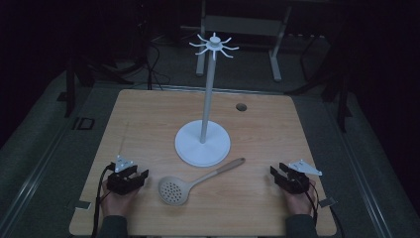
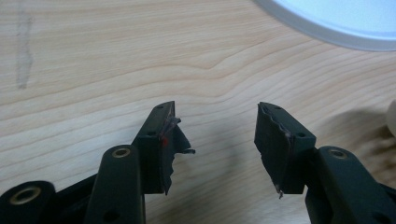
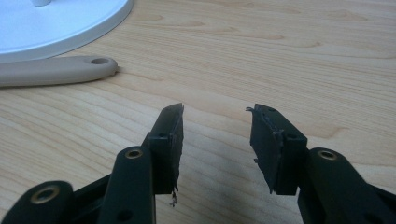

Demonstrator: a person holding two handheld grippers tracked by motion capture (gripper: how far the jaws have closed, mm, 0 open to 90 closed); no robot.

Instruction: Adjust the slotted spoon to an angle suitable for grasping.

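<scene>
Both tools, left tool [image 1: 130, 174] and right tool [image 1: 288, 177], gape empty; slotted spoon [image 1: 174, 190] lies flat, so pinching its thin handle risks slipping against the surface [image 1: 148, 119].

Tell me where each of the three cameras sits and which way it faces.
High view: above the person's side, looking forward and down on the table; both hands, left gripper, right gripper.
Left gripper view: rides the left gripper, open jaws over bare wood.
Right gripper view: rides the right gripper, open jaws.
Shared: the stand's white base; the slotted spoon.
</scene>
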